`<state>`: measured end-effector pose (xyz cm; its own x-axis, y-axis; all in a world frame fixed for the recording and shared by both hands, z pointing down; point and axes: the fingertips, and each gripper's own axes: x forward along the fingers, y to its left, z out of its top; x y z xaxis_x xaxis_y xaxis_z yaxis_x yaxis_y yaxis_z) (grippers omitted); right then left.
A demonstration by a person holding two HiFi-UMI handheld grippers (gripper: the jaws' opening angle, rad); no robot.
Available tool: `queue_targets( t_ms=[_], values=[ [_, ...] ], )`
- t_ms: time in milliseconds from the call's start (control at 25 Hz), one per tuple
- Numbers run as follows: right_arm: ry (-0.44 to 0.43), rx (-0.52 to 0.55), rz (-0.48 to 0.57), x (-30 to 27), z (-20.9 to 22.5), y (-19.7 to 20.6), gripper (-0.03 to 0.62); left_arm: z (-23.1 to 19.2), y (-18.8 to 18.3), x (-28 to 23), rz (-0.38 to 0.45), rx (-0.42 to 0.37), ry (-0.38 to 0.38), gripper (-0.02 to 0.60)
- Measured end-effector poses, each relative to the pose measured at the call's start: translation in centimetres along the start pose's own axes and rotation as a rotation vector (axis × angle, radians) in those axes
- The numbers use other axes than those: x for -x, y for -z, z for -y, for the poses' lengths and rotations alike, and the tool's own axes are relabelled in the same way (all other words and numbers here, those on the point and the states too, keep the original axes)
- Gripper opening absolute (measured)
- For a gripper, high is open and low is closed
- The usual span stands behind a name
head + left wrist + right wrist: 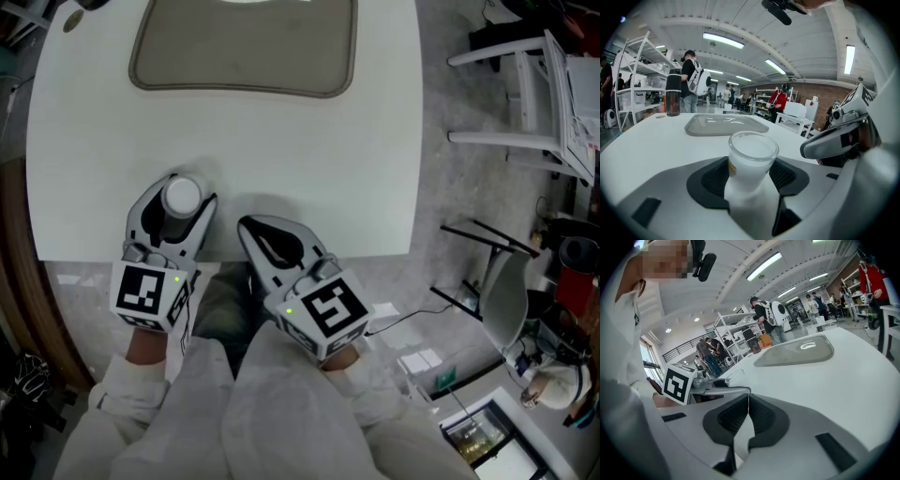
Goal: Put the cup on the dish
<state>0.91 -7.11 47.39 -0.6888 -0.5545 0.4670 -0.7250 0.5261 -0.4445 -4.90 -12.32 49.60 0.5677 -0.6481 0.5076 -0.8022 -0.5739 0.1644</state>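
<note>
Here, at the near edge of a white table [309, 169], a person in white sleeves works two hand-held grippers. The left gripper [180, 202] has its jaws closed round the lower body of a frosted white cup [751, 154], which stands upright, mouth up, between the dark ribbed pads. Just beside it, the right gripper [250, 229] carries nothing, its jaws pressed together. Across the bare middle of the table lies the dish [242, 86], a shallow grey tray with rounded corners, well apart from the cup. The carry appears barely begun. Done well, it likely means keeping the cup level, travelling straight forward over the tabletop, clearing the dish's raised rim, setting the base flat on its floor, and only then parting the jaws. Beyond, a dark bottle [672, 93] stands near the far edge.
</note>
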Motion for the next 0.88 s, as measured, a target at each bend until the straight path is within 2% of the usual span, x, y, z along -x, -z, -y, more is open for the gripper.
queue_targets(
  t_ms=[440, 640, 880],
  values=[
    [0.013, 0.033, 0.038, 1.2, -0.4, -1.5, 0.015, 0.8, -0.7, 0.7, -0.001, 0.009, 0.023, 0.264],
    [0.012, 0.061, 0.073, 1.9, -0.5, -2.9, 0.015, 1.7, -2.6, 1.1, 0.042, 0.029, 0.031, 0.264],
    [0.02, 0.117, 0.116, 4.0, -0.5, -5.5, 0.015, 3.1, -5.7, 2.8, 0.089, -0.002, 0.036, 0.264]
  ],
)
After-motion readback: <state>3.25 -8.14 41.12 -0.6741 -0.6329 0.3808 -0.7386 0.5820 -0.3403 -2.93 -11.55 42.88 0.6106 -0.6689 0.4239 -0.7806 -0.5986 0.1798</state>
